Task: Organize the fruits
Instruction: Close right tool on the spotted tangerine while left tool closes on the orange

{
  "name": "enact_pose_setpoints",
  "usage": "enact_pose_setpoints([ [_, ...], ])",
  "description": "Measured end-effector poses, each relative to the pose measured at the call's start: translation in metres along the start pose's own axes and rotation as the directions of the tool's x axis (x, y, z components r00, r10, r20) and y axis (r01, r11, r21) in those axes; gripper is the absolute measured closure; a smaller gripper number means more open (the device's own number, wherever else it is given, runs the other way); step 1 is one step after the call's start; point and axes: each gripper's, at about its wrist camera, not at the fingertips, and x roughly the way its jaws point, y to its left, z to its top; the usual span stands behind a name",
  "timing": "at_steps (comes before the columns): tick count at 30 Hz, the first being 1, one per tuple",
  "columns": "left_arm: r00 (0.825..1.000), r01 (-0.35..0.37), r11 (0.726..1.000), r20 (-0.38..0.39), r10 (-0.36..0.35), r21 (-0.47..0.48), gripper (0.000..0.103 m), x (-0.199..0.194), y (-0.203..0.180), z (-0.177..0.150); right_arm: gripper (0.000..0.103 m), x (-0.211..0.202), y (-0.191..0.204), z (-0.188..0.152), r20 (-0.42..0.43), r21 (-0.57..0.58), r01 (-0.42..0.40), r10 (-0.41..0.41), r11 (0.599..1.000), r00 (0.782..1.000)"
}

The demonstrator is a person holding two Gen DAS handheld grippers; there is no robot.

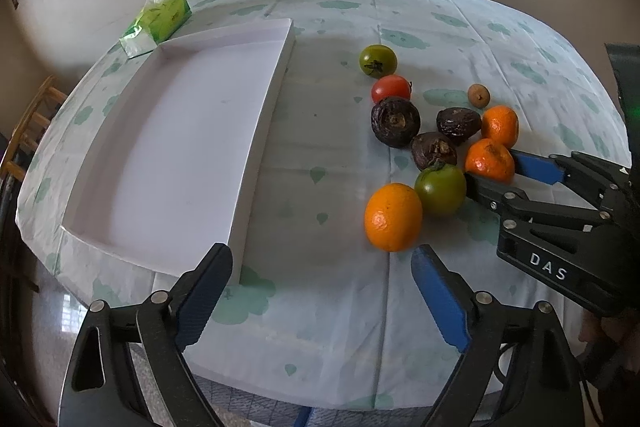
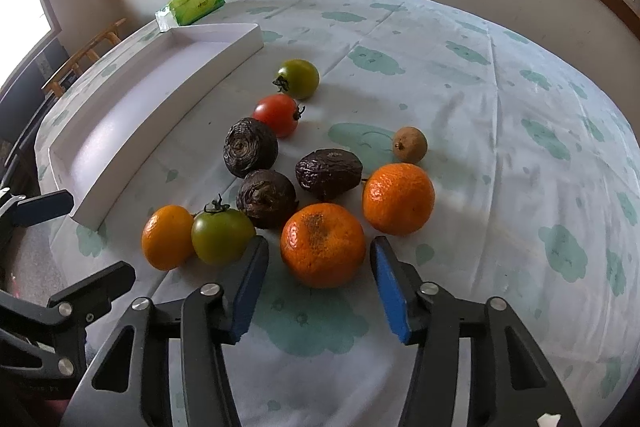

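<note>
1. Covering the worktop [image 2: 500,99] is a pale cloth printed with green cloud shapes; the fruits lie in a loose cluster on it.
2. White tray [image 1: 176,155] sits near the left edge of the worktop, nothing in it. A green tissue pack [image 1: 160,17] lies just beyond the tray's far corner.
3. Right gripper [image 2: 320,267] has its blue pads either side of a blemished orange mandarin [image 2: 323,245], which rests on the cloth between them. Both pads stand close to the fruit; in the right wrist view a thin gap shows on each side, so no firm pinch is confirmed.
4. Left gripper [image 1: 322,281] is spread wide, nothing between its pads, poised over the cloth beside the near corner of the tray. A smooth orange [image 1: 393,217] lies just ahead of its right pad.
5. Green tomato [image 1: 440,189] touches that orange and sits just beside the right gripper's left finger.
6. A second mandarin [image 2: 398,199] lies just right of the blemished one.
7. Three dark wrinkled fruits [image 2: 250,147] [image 2: 266,199] [image 2: 329,173] occupy the middle of the cluster.
8. Red tomato [image 2: 278,115] sits against the farthest dark fruit; another green tomato [image 2: 300,78] lies beyond it, slightly apart.
9. Small brown round fruit [image 2: 409,145] lies alone toward the right edge of the group.
</note>
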Motion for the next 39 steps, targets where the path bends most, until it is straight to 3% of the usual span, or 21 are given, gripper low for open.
enact_pose_setpoints([
  [6,1.0,0.002,1.0,-0.007,-0.002,-0.003,0.015,0.002,-0.001,0.0,0.062,0.004,-0.002,0.003,0.003,0.008,-0.003,0.003,1.0,1.0],
  [17,1.0,0.028,1.0,-0.009,-0.028,0.011,0.018,0.003,-0.008,0.003,0.063,-0.001,-0.009,-0.002,0.001,0.028,0.007,-0.007,1.0,1.0],
  [22,0.999,0.051,0.999,-0.019,-0.051,0.017,0.03,0.006,-0.014,0.007,0.063,-0.011,-0.031,-0.013,0.003,0.079,0.041,-0.041,0.996,0.999],
  [35,0.995,0.086,0.995,-0.051,-0.084,0.045,0.044,0.028,-0.025,0.021,0.063,-0.018,-0.059,-0.027,0.006,0.141,0.045,-0.047,0.989,0.999],
  [39,0.994,0.103,0.994,-0.044,-0.101,0.045,0.057,0.03,-0.024,0.021,0.063,-0.017,-0.058,-0.027,0.005,0.137,0.047,-0.049,0.989,0.999],
])
